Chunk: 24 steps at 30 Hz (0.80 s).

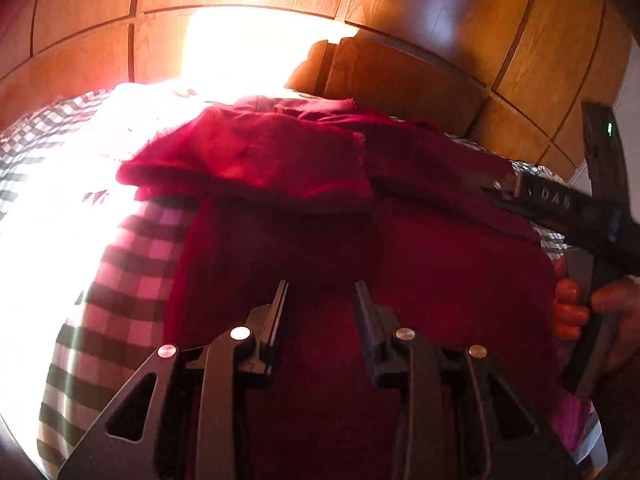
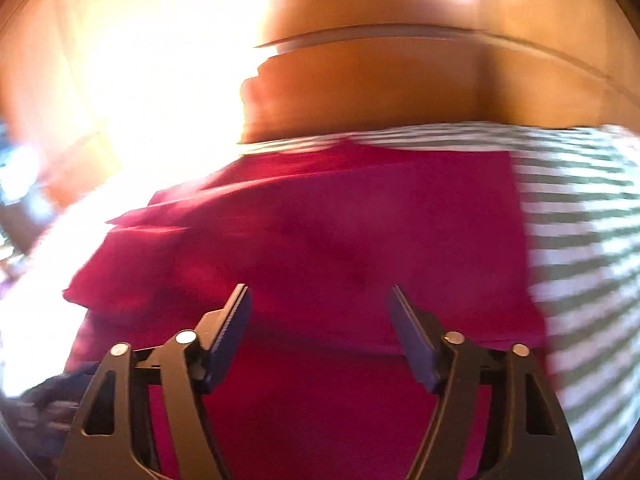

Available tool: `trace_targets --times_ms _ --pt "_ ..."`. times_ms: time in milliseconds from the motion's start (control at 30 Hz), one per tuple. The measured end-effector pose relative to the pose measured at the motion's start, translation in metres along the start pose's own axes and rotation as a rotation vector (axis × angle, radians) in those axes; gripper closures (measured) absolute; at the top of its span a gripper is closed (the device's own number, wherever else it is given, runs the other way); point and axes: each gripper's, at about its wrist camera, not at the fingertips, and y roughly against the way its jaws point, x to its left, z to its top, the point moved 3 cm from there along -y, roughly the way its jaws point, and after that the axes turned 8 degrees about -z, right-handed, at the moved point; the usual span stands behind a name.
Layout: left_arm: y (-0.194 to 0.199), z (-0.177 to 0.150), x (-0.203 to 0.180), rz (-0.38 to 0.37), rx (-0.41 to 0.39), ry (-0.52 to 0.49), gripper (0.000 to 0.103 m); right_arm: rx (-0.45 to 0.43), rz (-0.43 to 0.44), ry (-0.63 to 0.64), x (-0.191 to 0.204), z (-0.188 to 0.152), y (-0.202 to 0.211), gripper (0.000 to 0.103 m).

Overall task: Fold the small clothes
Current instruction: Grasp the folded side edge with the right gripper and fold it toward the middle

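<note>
A dark red garment (image 1: 320,200) lies on a black-and-white checked cloth (image 1: 132,280), with a folded layer bunched along its far side. My left gripper (image 1: 320,286) hovers just above the garment's near part, jaws open, holding nothing. The right gripper (image 1: 500,186) reaches in from the right over the garment's far right edge, held by a hand (image 1: 572,308). In the right wrist view, which is motion-blurred, the right gripper (image 2: 318,290) is open wide above the red garment (image 2: 320,232) and holds nothing.
The checked cloth (image 2: 580,220) covers the surface on both sides of the garment. Wooden panels (image 1: 440,8) rise behind. Strong sunlight glare (image 1: 60,200) washes out the left side. A pale garment (image 1: 140,116) lies at the far left in the glare.
</note>
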Motion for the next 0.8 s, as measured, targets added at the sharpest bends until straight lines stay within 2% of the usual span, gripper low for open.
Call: trace_targets --times_ms 100,200,233,300,333,500,600,667,800 --pt "-0.001 -0.005 0.007 -0.014 -0.004 0.022 0.071 0.100 0.151 0.041 0.052 0.000 -0.022 0.043" --pt "-0.005 -0.013 0.014 -0.035 -0.013 0.043 0.071 0.195 0.182 0.038 0.081 0.000 -0.053 0.051" --pt "-0.006 -0.013 0.015 -0.038 -0.015 0.041 0.071 0.202 0.172 0.034 0.086 0.001 -0.060 0.057" --pt "-0.005 -0.016 0.018 -0.046 -0.017 0.042 0.070 0.197 0.140 0.041 0.095 0.005 -0.065 0.080" --pt "-0.004 -0.016 0.020 -0.052 -0.020 0.046 0.070 0.188 0.126 0.049 0.098 0.009 -0.062 0.098" --pt "0.000 -0.021 0.028 -0.071 -0.025 0.054 0.068 -0.058 0.058 0.147 0.096 0.048 0.011 0.098" --pt "-0.002 -0.021 0.026 -0.065 -0.025 0.047 0.067 -0.180 0.000 0.135 0.066 0.071 0.055 0.098" --pt "-0.002 -0.020 0.027 -0.063 -0.024 0.046 0.067 -0.231 -0.069 0.110 0.036 0.082 0.072 0.098" --pt "-0.001 -0.020 0.026 -0.053 -0.020 0.040 0.067 -0.207 -0.188 0.014 -0.028 0.079 0.069 0.098"
